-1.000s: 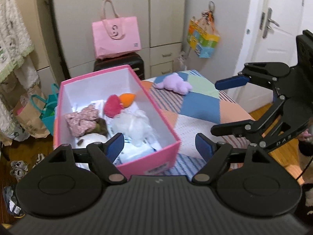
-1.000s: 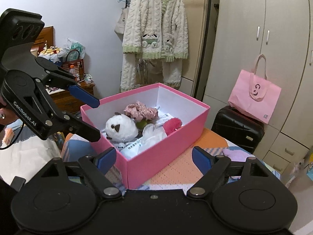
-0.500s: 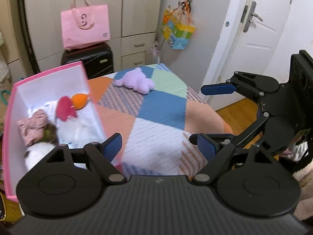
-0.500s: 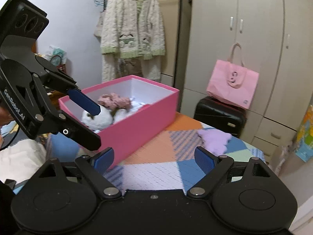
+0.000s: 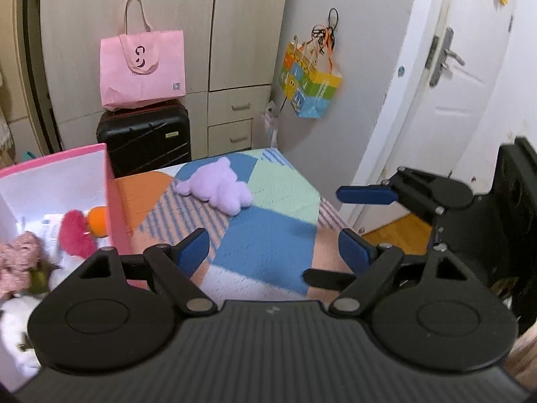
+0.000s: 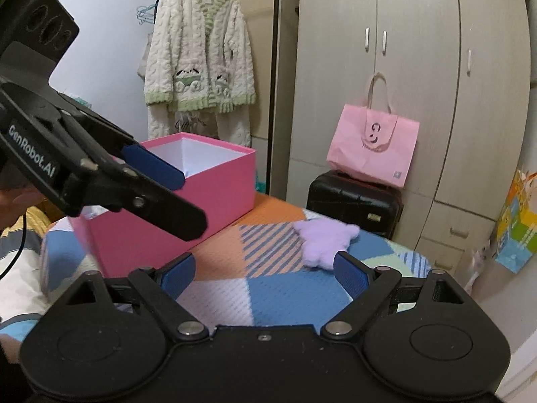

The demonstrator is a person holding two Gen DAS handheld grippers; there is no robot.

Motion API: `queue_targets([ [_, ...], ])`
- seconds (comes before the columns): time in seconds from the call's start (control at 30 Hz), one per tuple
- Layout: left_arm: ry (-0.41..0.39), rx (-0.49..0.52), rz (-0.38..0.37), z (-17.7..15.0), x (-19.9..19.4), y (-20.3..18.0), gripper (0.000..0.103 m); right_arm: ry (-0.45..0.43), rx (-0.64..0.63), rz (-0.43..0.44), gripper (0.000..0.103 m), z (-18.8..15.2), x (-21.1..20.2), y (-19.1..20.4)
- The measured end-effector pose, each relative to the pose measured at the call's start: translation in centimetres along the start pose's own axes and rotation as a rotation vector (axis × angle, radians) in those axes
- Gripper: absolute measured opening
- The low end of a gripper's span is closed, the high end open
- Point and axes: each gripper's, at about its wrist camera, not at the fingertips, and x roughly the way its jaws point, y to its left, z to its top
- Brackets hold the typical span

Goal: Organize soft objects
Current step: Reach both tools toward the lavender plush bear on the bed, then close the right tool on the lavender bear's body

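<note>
View swung off pink box [image 6: 188, 181] to purple plush [image 5: 218, 189], "GenRobot.AI" left gripper [image 6: 174, 198], both fingers released.

A desk [image 5: 268, 245] covered with a patchwork cloth of orange, blue, green and striped patches carries two things. A pink box [image 6: 214, 181], open at the top, stands at its left edge. A lilac plush toy [image 5: 218, 191] lies near the far edge, apart from the box.

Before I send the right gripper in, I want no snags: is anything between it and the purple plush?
Nothing visible: only bare quilt lies between the open right gripper and the purple plush.
</note>
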Motion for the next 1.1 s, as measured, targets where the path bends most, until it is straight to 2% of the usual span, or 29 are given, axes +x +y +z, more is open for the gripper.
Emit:
queue_targets([
  [0.13,-0.041,-0.069,0.020,0.3,2.2,0.4,0.084,-0.038,-0.032,-0.008,0.092,-0.5,1.8,-1.1],
  [0.23,-0.055,-0.122,0.024,0.4,4.1,0.9,0.084,-0.012,-0.047,-0.029,0.092,-0.5,3.9,-1.8],
  [0.33,-0.058,-0.177,0.027,0.6,6.2,1.5,0.084,0.019,-0.028,-0.010,0.092,-0.4,5.7,-2.8],
  [0.53,-0.067,-0.239,0.117,0.6,9.7,2.9,0.084,0.110,0.044,0.039,0.092,-0.2,9.7,-4.8],
  [0.7,-0.064,-0.316,0.135,0.4,12.5,4.4,0.082,0.173,0.112,0.059,0.092,-0.8,13.5,-6.5],
  [0.83,-0.063,-0.366,0.167,0.2,14.4,5.7,0.082,0.187,0.134,0.063,0.092,-1.1,15.8,-7.6],
  [0.93,-0.079,-0.418,0.159,0.1,14.9,6.8,0.081,0.190,0.126,0.048,0.090,-1.1,16.8,-7.8],
  [1.03,-0.077,-0.417,0.168,0.0,15.6,6.9,0.080,0.200,0.127,0.061,0.085,-1.1,17.5,-7.8],
  [1.1,-0.066,-0.431,0.138,-0.1,16.0,7.0,0.078,0.202,0.142,0.066,0.081,-1.1,17.8,-7.8],
])
